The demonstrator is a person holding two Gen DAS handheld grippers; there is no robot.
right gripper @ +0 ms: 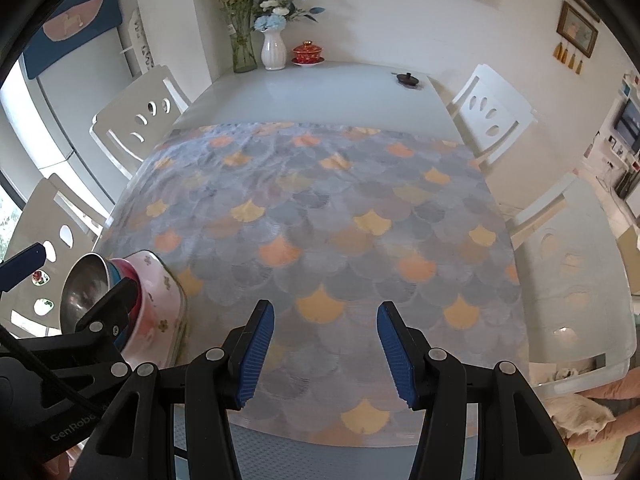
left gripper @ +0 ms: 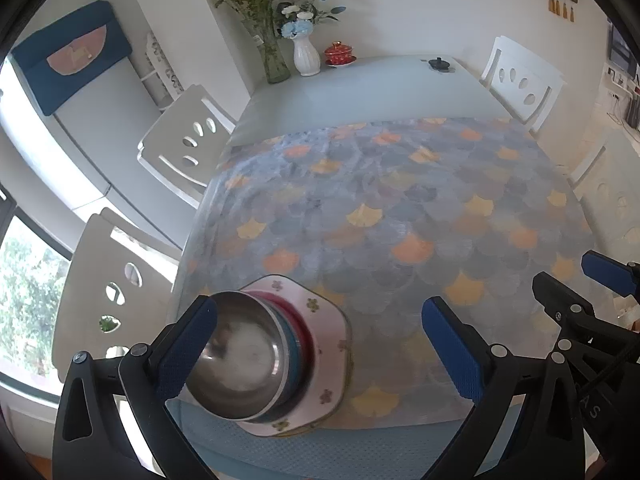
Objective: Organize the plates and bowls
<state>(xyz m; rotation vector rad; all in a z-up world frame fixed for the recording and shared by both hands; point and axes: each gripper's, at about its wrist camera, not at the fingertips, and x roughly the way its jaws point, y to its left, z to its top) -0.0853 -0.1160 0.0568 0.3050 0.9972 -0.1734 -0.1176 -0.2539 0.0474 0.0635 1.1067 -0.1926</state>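
Both grippers are looking like the same build: chunky matte black plastic frames with triangular cutouts in the arms. The left gripper is showing round silver screws at its pivots, and its fingers are wearing blue pads with a fine dotted grip texture. The right gripper is sporting ridged blue pads on its fingers. A black cable and pale "GenRobo" lettering are showing on the left one's body.
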